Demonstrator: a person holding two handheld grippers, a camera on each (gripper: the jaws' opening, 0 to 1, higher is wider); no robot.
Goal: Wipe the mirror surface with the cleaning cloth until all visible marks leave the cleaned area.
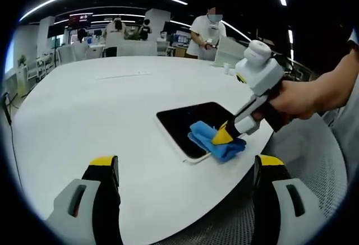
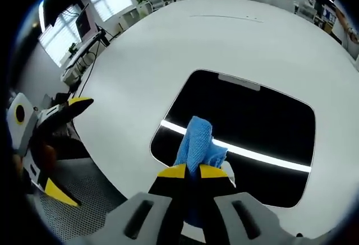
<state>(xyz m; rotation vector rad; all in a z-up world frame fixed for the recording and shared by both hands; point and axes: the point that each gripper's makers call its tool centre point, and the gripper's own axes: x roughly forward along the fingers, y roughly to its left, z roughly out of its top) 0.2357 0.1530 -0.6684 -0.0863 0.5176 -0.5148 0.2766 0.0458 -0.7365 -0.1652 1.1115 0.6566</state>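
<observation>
Your right claw (image 2: 192, 171) was clamped on the blue cleaning cloth (image 2: 196, 143), pressed to the mirror's (image 2: 263, 127) near edge on the white worktop (image 2: 168, 49). Your left claw (image 1: 185, 163) stood wide, holding nothing. The left gripper view alone showed people (image 1: 206, 32) beyond.

Bright overhead strips glare (edges fisheye-bent)

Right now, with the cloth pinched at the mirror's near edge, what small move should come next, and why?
Probably sweep the right claw forward, dragging the blue cloth across the mirror. The cloth sits at the near edge, and most of the dark surface lies beyond it, unwiped.
</observation>
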